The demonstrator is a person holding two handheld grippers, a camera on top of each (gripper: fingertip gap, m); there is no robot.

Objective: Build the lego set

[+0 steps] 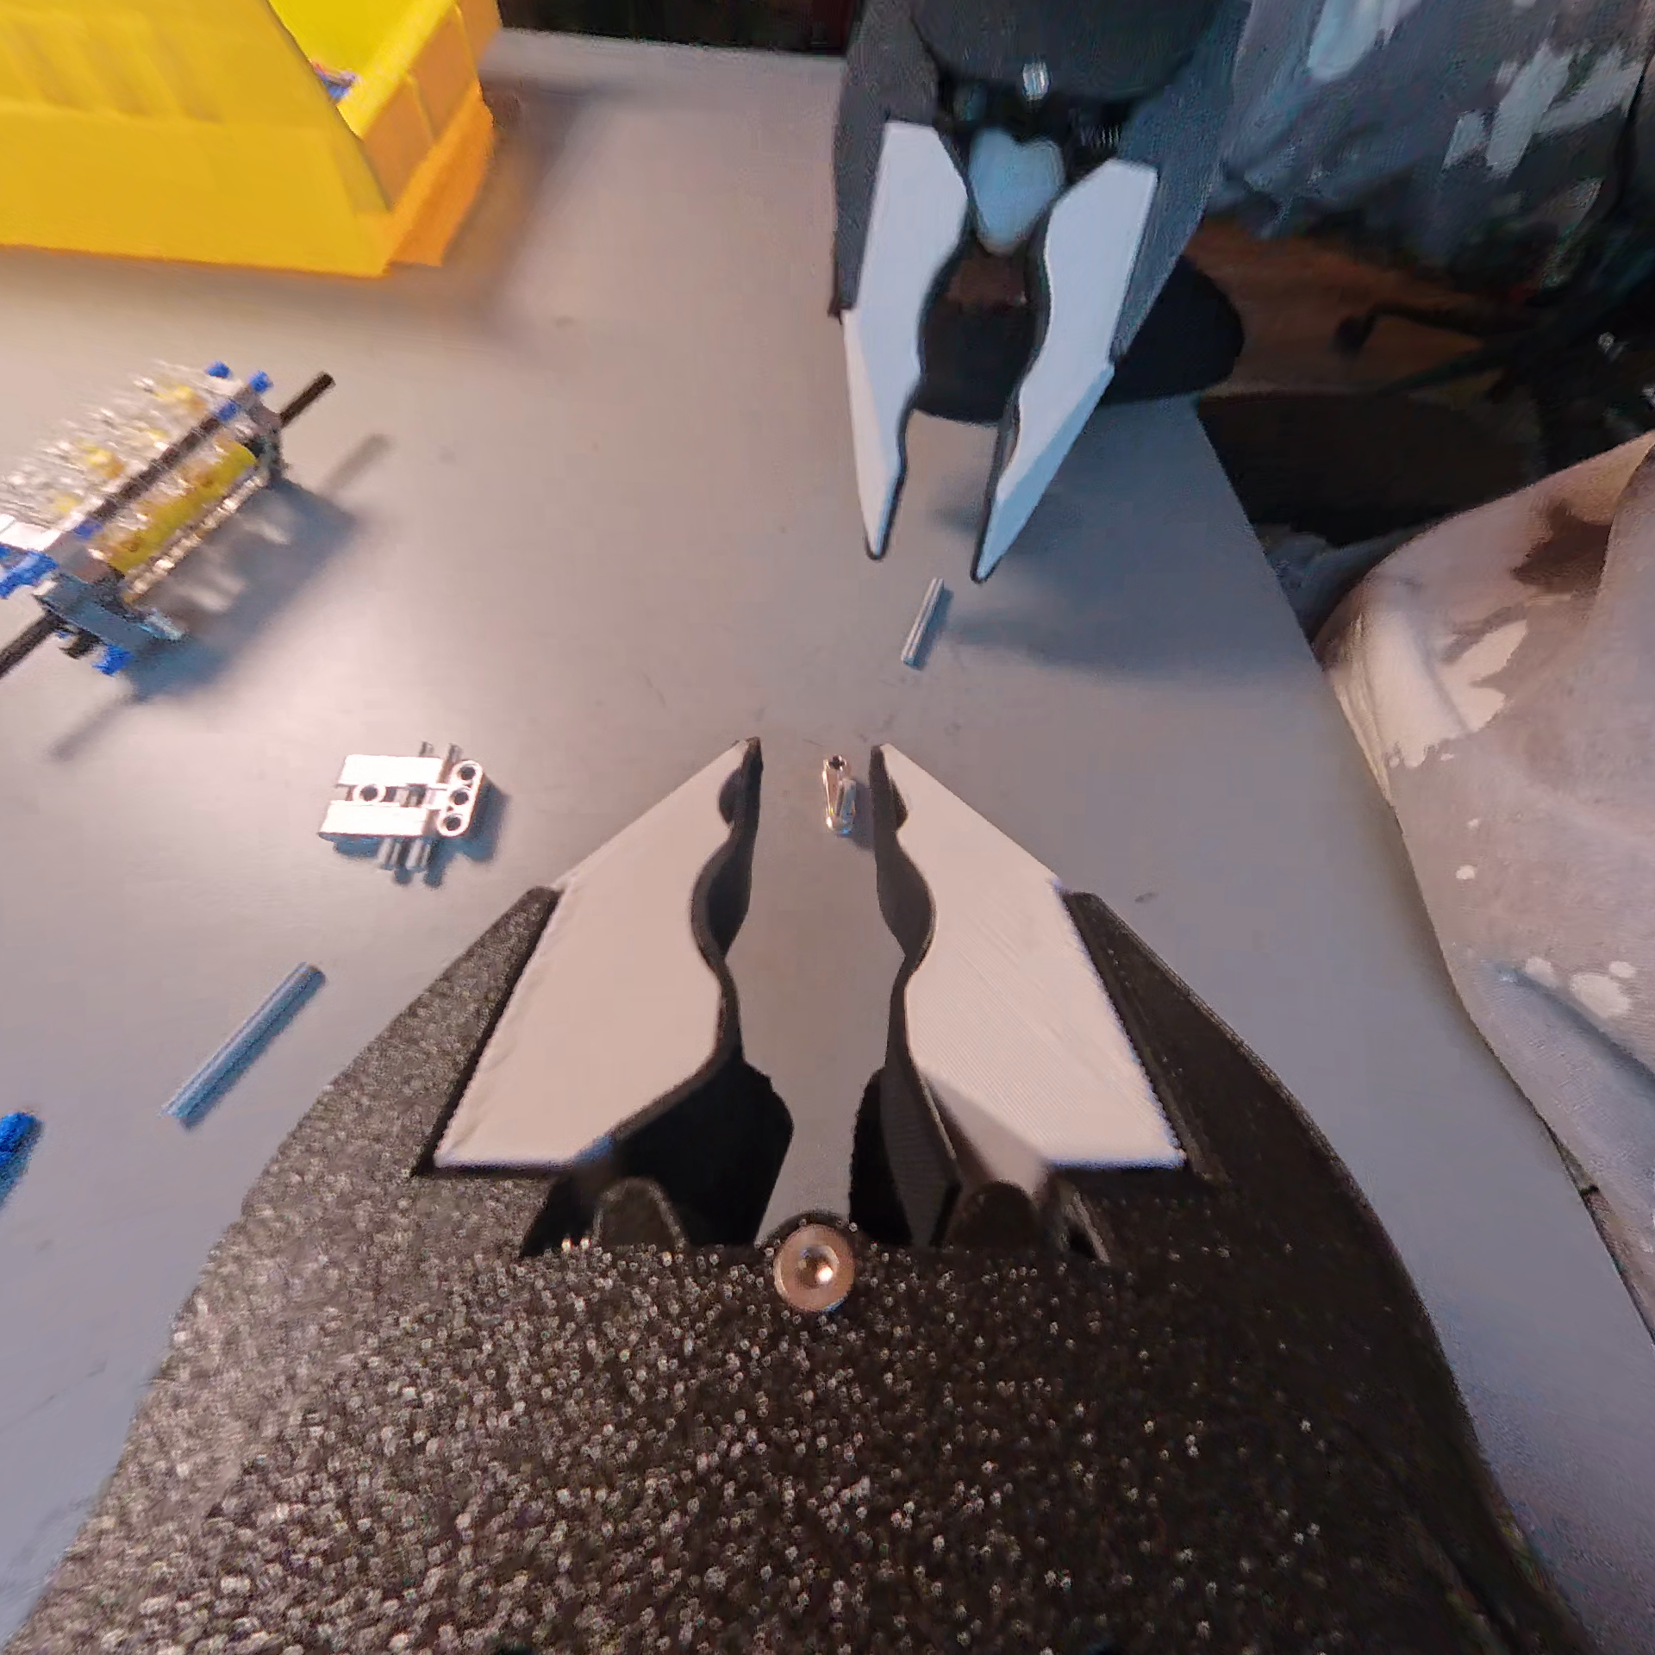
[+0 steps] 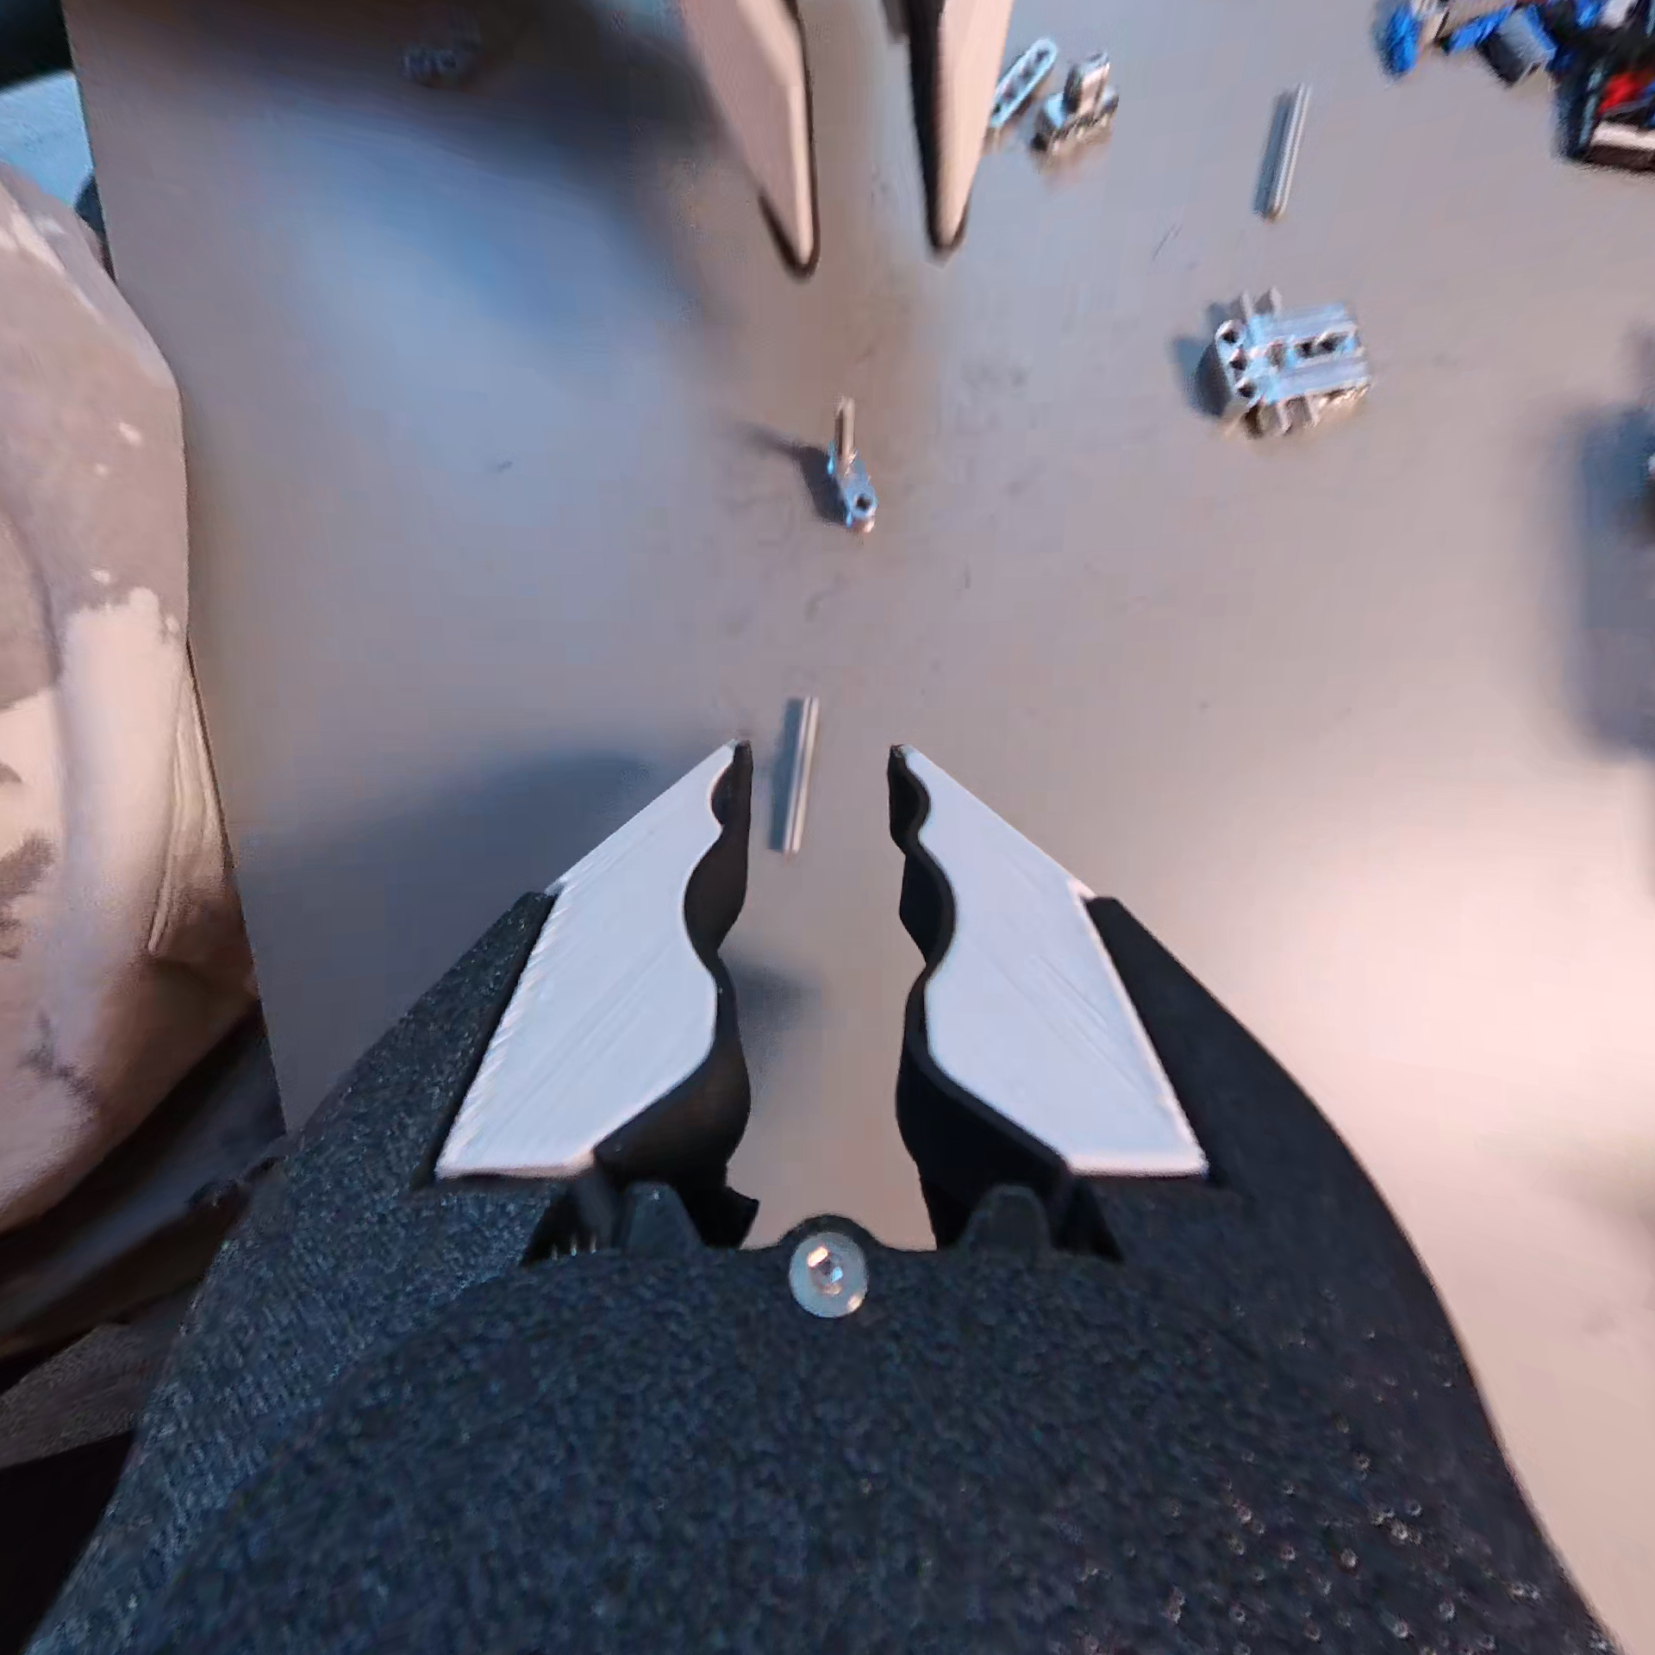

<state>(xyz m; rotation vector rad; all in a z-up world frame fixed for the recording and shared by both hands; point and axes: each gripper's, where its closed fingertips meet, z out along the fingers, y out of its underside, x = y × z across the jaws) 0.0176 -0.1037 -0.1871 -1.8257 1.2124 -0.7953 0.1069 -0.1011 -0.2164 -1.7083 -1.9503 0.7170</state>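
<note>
Working across the left wrist view, we see a yellow bin point(image 1: 224, 134) at the far left corner of the grey table point(image 1: 627, 448); in front of it sits a built-up brick assembly point(image 1: 134, 519) on a black rod, badly blurred; nearer lie a grey block point(image 1: 407, 797) and a long grey axle point(image 1: 242, 1043).

At the centre the left gripper point(image 1: 815, 752) has its fingers apart and holds nothing; a small silver connector point(image 1: 839, 793) lies on the table between the tips, closer to the right-hand finger than to the other, and we cannot tell whether it touches it.

Beyond it a short grey axle point(image 1: 922, 622) lies just in front of the right gripper point(image 1: 927, 560), whose fingers are likewise parted and empty; in its own view the short axle sits between the tips, beside the left-hand finger.

At the far right pale mottled fabric point(image 1: 1478, 716) overhangs the table edge; what it covers is hidden; the blue parts at the right wrist view's top corner are too smeared to name.
</note>
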